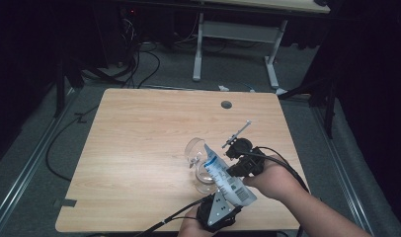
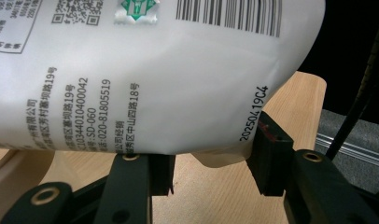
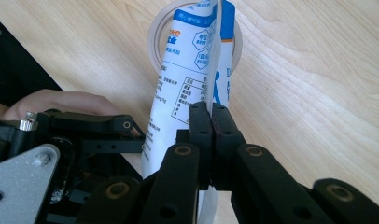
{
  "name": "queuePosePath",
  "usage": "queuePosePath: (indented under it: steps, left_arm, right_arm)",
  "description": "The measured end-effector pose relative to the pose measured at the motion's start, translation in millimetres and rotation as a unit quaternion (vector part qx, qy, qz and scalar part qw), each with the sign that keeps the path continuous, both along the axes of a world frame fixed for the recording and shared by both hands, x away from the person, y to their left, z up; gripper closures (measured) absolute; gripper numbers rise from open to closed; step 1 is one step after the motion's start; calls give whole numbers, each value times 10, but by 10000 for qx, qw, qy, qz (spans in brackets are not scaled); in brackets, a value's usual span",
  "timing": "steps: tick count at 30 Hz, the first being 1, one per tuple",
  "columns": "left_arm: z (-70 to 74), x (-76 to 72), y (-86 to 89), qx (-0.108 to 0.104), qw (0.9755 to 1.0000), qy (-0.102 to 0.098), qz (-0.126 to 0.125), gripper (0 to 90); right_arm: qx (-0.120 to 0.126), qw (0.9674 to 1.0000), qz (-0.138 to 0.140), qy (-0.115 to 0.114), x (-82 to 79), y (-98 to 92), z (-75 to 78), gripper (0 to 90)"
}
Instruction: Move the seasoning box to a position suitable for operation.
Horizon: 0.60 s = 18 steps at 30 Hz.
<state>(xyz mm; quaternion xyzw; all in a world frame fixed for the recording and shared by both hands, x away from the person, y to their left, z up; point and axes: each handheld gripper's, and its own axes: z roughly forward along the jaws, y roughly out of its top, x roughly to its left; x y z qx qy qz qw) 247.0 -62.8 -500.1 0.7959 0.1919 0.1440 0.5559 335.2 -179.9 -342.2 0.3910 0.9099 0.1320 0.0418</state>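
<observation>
step: pouch (image 1: 227, 180) tipped over glass (image 1: 197, 160) | left gripper (image 2: 211, 161) clamped on pouch bottom | right gripper (image 3: 211, 122) pinched shut on pouch edge | next: steeper tilt judged needed

My left gripper (image 1: 219, 210) sitting near table edge, jaws gripping pouch (image 1: 227, 178) bottom corner. My right gripper (image 1: 242, 165) reaching in from right, jaws pinching pouch edge.

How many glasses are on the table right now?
1: a clear glass right of the table's centre, with the top of the white pouch tilted over its mouth. The pouch may hide something behind it.
</observation>
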Motion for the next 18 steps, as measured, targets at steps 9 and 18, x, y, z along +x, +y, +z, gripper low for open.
queuePosePath:
  steps: [9,18]
  left_arm:
    - [27,2,-13,-66,10000,44,-21,572]
    - [64,11,-5,-105,9999,74,-27,567]
  right_arm:
    - [-157,9998,73,31,8,35,19,897]
    - [-191,9998,73,-14,18,63,54,896]
